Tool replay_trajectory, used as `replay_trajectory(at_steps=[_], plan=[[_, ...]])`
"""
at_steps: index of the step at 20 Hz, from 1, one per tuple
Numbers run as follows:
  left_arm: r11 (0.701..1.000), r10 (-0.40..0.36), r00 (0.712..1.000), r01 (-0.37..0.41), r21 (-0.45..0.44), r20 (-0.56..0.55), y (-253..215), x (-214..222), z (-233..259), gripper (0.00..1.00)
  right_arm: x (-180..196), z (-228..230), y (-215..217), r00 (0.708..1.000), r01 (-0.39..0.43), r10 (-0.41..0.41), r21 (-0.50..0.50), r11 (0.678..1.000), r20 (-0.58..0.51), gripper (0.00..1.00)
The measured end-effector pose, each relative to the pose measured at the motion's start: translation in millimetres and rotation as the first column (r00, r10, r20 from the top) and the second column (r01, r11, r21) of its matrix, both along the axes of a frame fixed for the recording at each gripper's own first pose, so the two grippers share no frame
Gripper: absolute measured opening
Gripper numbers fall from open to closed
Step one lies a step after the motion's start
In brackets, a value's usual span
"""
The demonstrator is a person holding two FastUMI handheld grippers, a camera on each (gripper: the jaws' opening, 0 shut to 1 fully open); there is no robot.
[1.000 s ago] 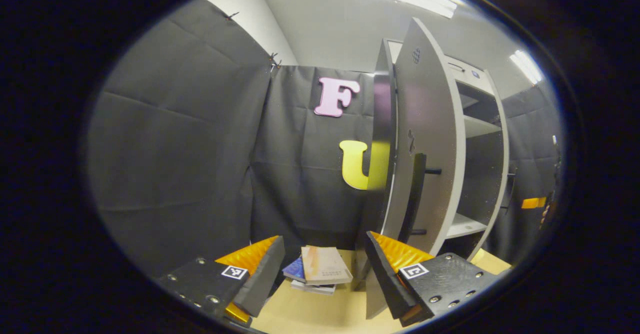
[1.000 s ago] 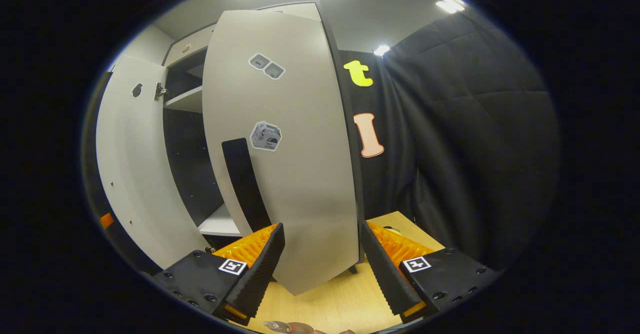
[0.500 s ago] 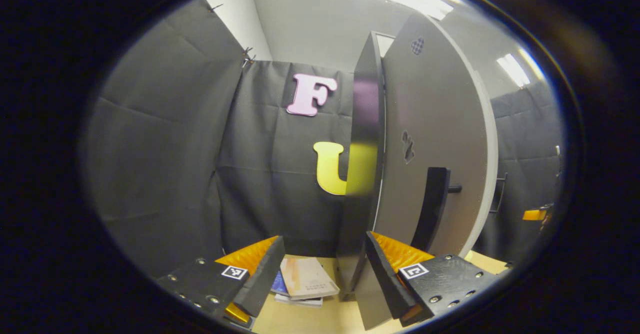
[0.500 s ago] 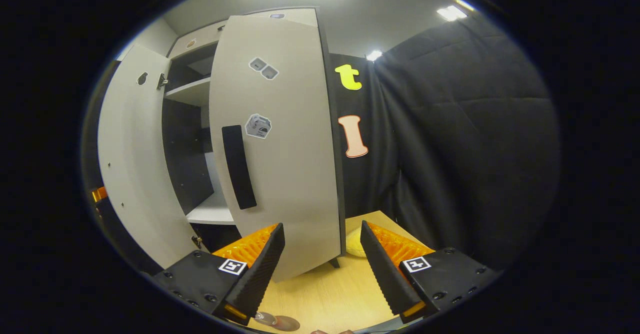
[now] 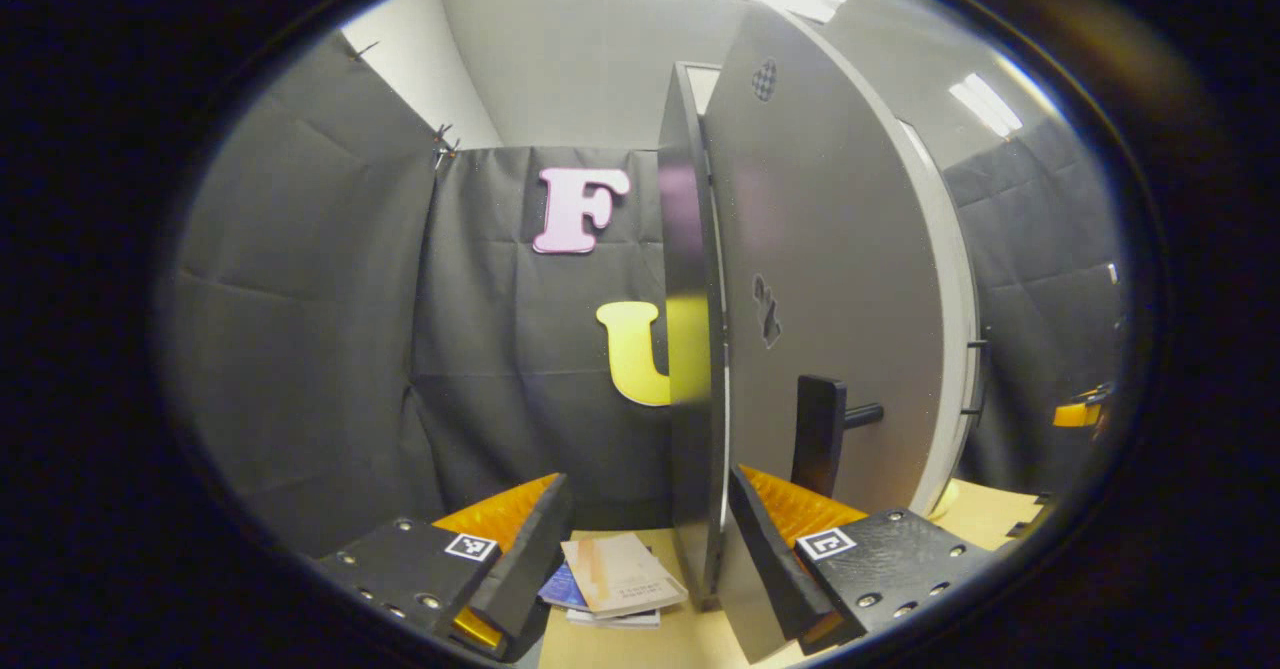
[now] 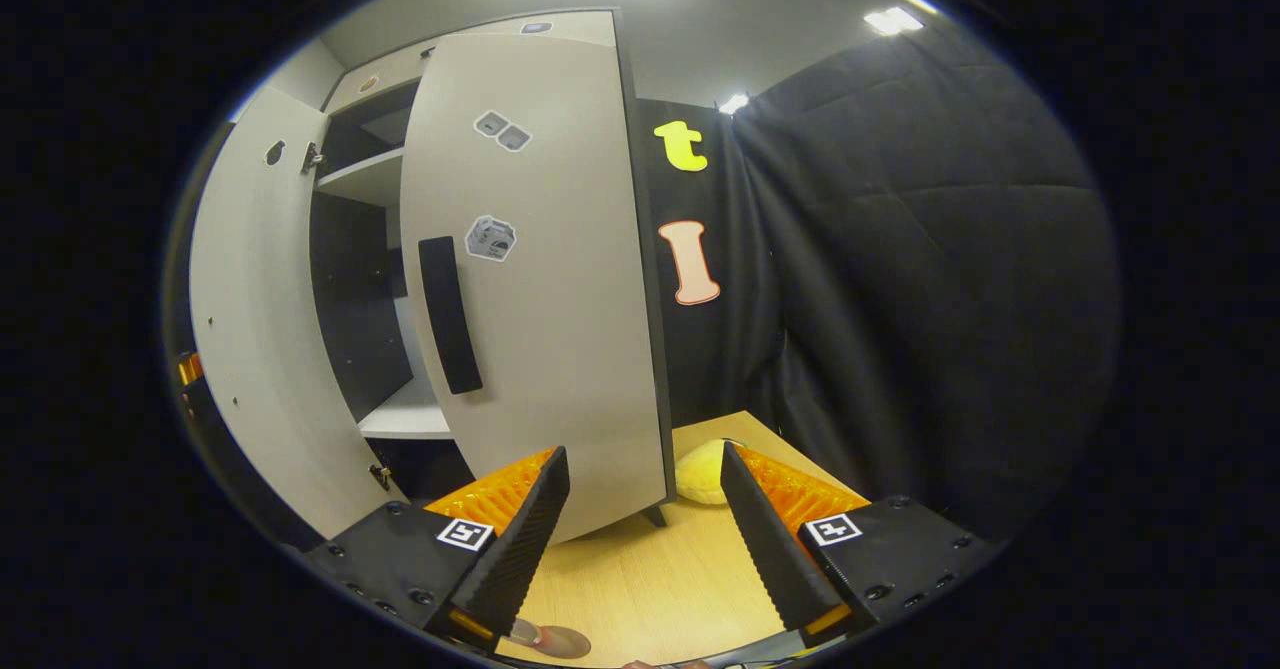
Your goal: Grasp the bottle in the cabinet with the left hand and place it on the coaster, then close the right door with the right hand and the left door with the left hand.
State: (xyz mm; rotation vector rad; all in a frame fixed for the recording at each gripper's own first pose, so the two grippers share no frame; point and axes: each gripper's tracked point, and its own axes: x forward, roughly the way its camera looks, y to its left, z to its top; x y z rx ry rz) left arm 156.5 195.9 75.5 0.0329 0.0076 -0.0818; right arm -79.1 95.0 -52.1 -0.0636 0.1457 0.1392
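Tabletop books face left gripper; yellow object faces right gripper

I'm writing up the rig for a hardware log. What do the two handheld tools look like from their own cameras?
Both look alike. The left tool and right tool each have two wedge-shaped fingers with ribbed inner faces, mounted on dark textured blocks fixed with small round screws. Each block carries a small square black-and-white marker. No cables or sleeves are visible.
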Motion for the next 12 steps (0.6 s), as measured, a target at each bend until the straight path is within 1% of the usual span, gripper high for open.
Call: replay_trajectory(at_steps=[1,4,5,6,7,9,12], plan=[[1.0,-0.011,1.0,0.011,-0.013,-0.005,-6.7,-1.6,-1.0,0.93,0.0,-2.6,0.8,1.0,-0.006,0.006,0.003,1.0,-0.004,0.97],[0.999,-0.049,0.999,0.049,-0.014,-0.003,-29.0,-2.4,-1.8,0.93,-1.8,-6.8,3.0,0.999,-0.029,0.029,0.009,1.0,-0.016,0.97],[0.998,-0.056,0.998,0.056,-0.014,-0.003,-38.4,-2.6,-2.6,0.96,-1.8,-7.7,2.6,0.999,-0.034,0.034,0.007,0.999,-0.015,0.97],[0.998,-0.058,0.998,0.058,-0.019,-0.006,-46.6,-1.5,-3.6,0.93,-1.4,-8.1,1.1,0.999,-0.036,0.036,0.005,0.999,-0.015,0.97],[0.998,-0.053,0.999,0.053,-0.023,-0.009,-54.0,-1.5,-3.9,0.93,-0.6,-9.3,-1.3,0.999,-0.038,0.038,0.004,0.999,-0.016,0.97],[1.0,-0.025,1.0,0.025,-0.014,-0.009,-63.2,-3.6,-2.4,0.99,1.8,-9.6,-8.0,0.999,-0.034,0.034,0.008,0.999,-0.02,0.97],[1.0,0.015,1.0,-0.016,-0.02,-0.009,-80.9,-4.3,-2.2,0.98,6.6,-10.9,-21.5,0.999,-0.029,0.031,0.032,0.999,-0.035,0.97]])
